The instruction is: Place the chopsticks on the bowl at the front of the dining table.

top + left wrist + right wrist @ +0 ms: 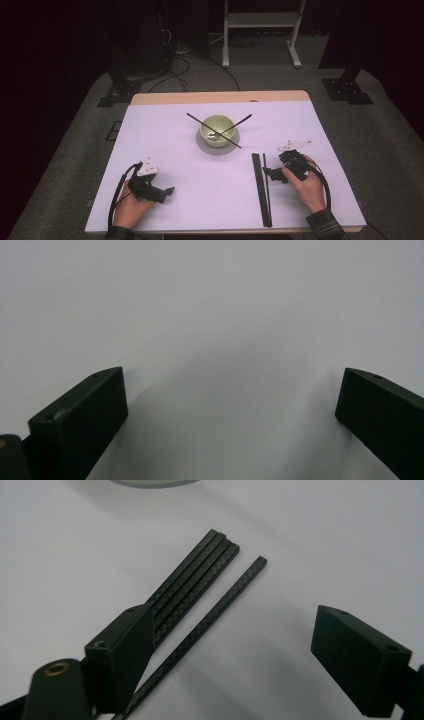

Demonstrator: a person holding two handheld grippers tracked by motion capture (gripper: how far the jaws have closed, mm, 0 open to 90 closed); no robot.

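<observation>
A pale green bowl (216, 130) stands on a grey saucer (205, 146) at the table's middle, with two black sticks (202, 123) crossed over its rim. Several more black sticks (260, 187) lie in a bundle right of centre; in the right gripper view the bundle (196, 577) has one single stick (220, 602) lying apart beside it. My right gripper (268, 173) is open just right of the bundle, its jaws (227, 645) spread over the single stick without touching it. My left gripper (169, 192) rests open at the front left, above bare table (225, 340).
The table is covered by a white sheet (165, 150), with a wooden edge (220, 97) at the far side. A white frame (260, 30) and cables stand on the floor beyond. A person's hands hold both grippers near the front edge.
</observation>
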